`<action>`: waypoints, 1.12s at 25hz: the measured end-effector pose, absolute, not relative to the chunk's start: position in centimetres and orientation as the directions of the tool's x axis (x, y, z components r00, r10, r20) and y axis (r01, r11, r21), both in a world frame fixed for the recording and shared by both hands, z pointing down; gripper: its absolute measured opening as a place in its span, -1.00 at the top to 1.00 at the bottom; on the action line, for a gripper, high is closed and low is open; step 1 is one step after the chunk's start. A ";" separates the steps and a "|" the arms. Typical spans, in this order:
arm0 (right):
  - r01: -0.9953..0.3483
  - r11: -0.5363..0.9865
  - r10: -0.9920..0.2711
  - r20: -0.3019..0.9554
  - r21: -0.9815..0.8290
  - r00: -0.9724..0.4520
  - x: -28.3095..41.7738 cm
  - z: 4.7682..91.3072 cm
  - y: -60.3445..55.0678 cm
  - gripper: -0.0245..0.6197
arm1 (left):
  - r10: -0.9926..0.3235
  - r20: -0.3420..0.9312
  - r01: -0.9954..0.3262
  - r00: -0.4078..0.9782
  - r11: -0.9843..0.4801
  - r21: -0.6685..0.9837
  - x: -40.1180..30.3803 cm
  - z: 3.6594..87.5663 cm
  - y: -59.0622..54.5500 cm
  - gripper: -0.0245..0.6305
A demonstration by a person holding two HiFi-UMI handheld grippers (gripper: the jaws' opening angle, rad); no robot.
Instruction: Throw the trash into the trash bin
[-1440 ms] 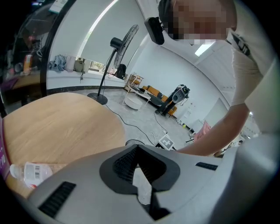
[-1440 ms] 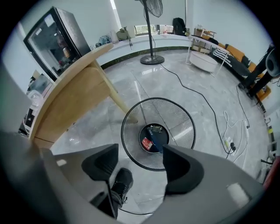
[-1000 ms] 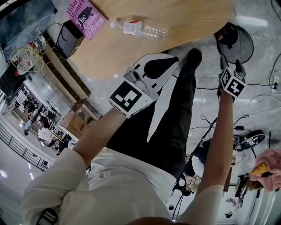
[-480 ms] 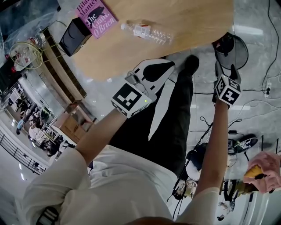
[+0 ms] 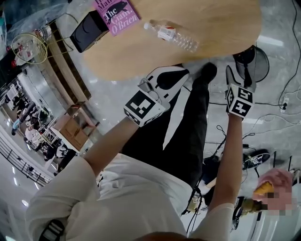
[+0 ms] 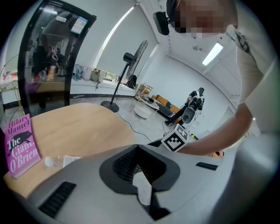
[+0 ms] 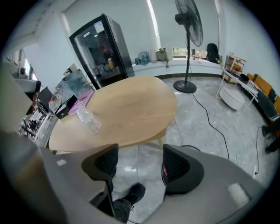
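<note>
The bottle (image 5: 171, 36) lies on its side on the wooden counter (image 5: 221, 23), well apart from both grippers and held by neither. It is beyond the tips of the left gripper (image 5: 186, 70), whose jaws are closed together with nothing between them. The right gripper (image 5: 240, 73) hangs past the counter's edge over the floor, jaws spread wide and empty; in the right gripper view only floor and a shoe (image 7: 131, 194) show in their gap. The bottle is clear ribbed plastic with a white cap and a white label marked red. It rests near a pink book (image 5: 117, 13).
</note>
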State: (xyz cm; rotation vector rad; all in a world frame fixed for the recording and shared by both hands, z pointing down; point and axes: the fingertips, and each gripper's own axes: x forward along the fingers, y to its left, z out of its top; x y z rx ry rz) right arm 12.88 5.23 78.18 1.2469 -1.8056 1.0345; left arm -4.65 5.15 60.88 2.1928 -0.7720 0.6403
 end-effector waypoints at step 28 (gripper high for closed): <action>-0.618 0.719 -0.201 0.756 -0.318 -0.623 -6.5 74.3 1.5 -0.11 | -0.448 0.641 -0.780 0.623 -0.417 0.467 -13.4 61.9 5.1 0.91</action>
